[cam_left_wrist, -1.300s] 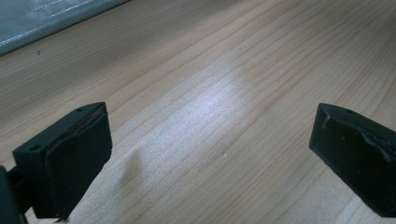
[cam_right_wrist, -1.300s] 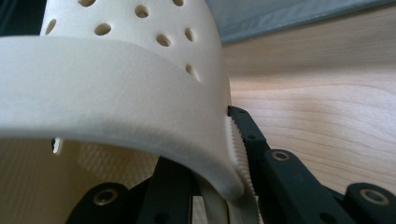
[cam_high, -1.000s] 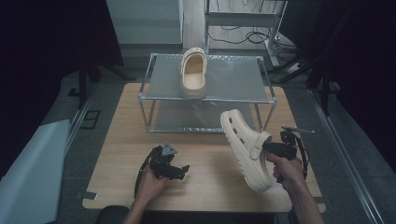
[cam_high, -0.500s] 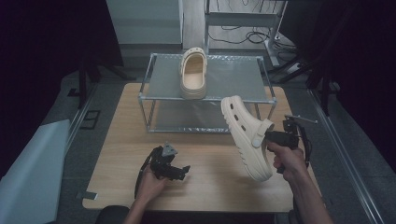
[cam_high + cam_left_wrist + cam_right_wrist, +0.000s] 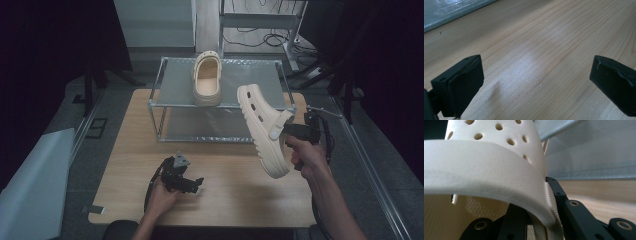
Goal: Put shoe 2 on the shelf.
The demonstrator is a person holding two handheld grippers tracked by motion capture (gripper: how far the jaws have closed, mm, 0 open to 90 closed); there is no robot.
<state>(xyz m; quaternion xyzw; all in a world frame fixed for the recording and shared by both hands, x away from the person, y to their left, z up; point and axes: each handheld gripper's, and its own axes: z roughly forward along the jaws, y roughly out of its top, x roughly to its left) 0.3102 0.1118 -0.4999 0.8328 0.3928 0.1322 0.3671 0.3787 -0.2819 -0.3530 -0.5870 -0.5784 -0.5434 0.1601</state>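
A cream clog (image 5: 263,129) hangs in the air over the table's right side, tilted on its side, toe toward the rack. My right gripper (image 5: 295,131) is shut on its side wall near the heel strap; in the right gripper view the clog (image 5: 486,167) looms close, pinched between the jaws. A matching clog (image 5: 206,79) lies on top of the metal rack (image 5: 165,102), toe pointing away from me. My left gripper (image 5: 192,184) rests low on the wooden table (image 5: 130,155) at the front left, open, with bare wood (image 5: 536,65) between its jaws.
The rack has a grey top shelf and a lower shelf (image 5: 210,125), standing at the table's far half. A pale sheet (image 5: 30,190) lies on the floor at the left. Cables and metal stands (image 5: 260,30) sit behind the table.
My right gripper has lifted the held clog up and toward the rack, its toe now near the rack's top front edge. The left gripper has stayed in place.
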